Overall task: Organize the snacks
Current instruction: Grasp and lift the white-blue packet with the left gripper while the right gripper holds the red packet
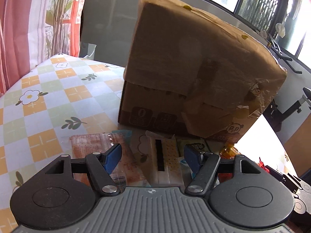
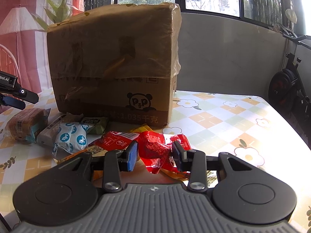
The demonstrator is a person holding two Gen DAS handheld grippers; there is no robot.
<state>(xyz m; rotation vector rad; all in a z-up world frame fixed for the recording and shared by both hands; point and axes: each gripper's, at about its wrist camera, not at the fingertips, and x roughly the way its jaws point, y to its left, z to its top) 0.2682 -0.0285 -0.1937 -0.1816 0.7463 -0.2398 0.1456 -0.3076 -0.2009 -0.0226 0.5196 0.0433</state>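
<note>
The right gripper (image 2: 154, 156) is pinching a red snack packet (image 2: 155, 151) before the cardboard box (image 2: 112, 62). The left gripper (image 1: 152, 158) is hanging wide and empty over a cracker packet (image 1: 165, 155); next, I think, it needs lowering and closing.

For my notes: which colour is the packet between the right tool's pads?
Red packet, right wrist view.

A box (image 2: 112, 66) is set on the table (image 2: 223, 120), with the snacks spread before it. A biscuit pack (image 2: 25, 126) is placed leftmost, a spotted pack (image 2: 71, 139) to its right, and a red pack (image 2: 153, 149) further right.
</note>
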